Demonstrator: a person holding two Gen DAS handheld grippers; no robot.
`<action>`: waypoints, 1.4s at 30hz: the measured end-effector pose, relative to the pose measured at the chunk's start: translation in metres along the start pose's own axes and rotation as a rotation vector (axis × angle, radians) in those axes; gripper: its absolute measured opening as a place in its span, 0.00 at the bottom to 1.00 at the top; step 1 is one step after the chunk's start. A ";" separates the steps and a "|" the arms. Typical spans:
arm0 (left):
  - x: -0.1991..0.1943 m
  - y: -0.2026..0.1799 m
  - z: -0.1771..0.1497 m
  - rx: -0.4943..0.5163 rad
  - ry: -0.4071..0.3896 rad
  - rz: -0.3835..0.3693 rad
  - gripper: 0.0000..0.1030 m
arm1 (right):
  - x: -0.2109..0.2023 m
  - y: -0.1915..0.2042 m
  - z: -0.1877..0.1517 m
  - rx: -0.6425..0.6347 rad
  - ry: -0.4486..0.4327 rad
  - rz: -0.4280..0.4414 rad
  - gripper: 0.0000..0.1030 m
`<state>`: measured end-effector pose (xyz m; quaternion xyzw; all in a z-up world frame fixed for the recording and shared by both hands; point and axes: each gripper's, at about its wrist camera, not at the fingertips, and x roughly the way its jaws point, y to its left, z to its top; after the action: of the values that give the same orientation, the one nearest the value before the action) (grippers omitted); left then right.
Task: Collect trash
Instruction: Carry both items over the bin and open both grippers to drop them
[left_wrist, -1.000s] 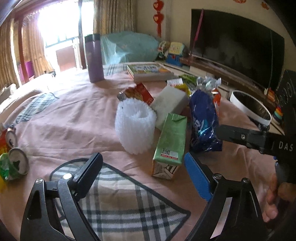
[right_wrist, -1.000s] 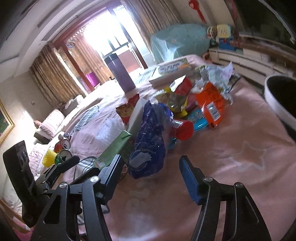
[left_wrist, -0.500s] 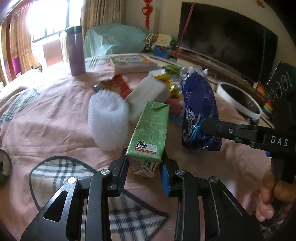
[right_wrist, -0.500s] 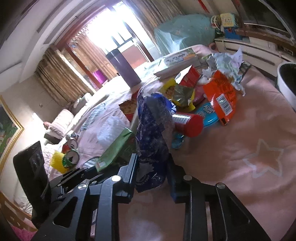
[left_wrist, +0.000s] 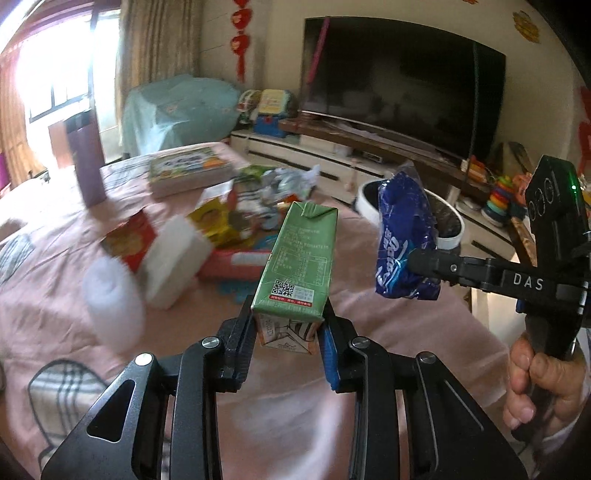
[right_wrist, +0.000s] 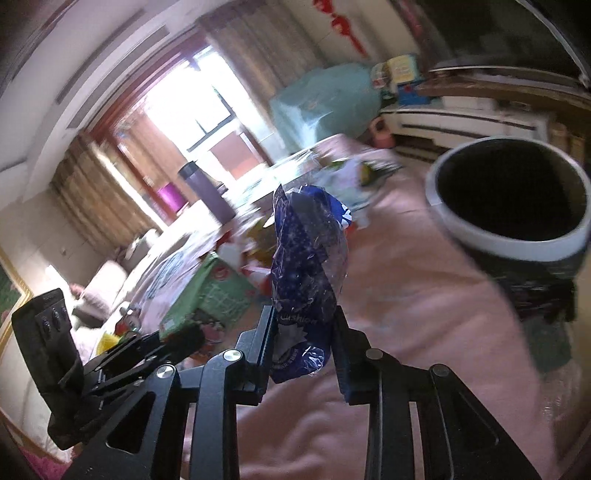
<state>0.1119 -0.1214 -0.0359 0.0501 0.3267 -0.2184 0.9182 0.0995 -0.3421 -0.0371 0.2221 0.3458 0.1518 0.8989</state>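
Green carton (left_wrist: 300, 258) upright in left claw (left_wrist: 287, 338); crinkled blue wrapper (right_wrist: 308, 273) in right claw (right_wrist: 303, 352).

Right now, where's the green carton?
The green carton is clamped upright by its base in the left gripper, centre of the left wrist view, off the pink cloth, left of the blue bag.

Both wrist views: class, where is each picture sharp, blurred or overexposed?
Left wrist view: green carton sharp, table clutter motion-smeared, window blown out. Right wrist view: blue bag fairly sharp, white bin and room smeared, window glaring.
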 end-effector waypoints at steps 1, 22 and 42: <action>0.003 -0.006 0.003 0.010 0.001 -0.008 0.29 | -0.004 -0.007 0.002 0.010 -0.008 -0.011 0.28; 0.077 -0.097 0.079 0.118 0.011 -0.107 0.29 | -0.048 -0.098 0.053 0.101 -0.121 -0.208 0.29; 0.148 -0.127 0.106 0.096 0.115 -0.146 0.29 | -0.029 -0.138 0.080 0.097 -0.040 -0.283 0.31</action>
<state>0.2203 -0.3155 -0.0384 0.0828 0.3707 -0.2969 0.8761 0.1505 -0.4962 -0.0372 0.2175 0.3628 0.0024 0.9061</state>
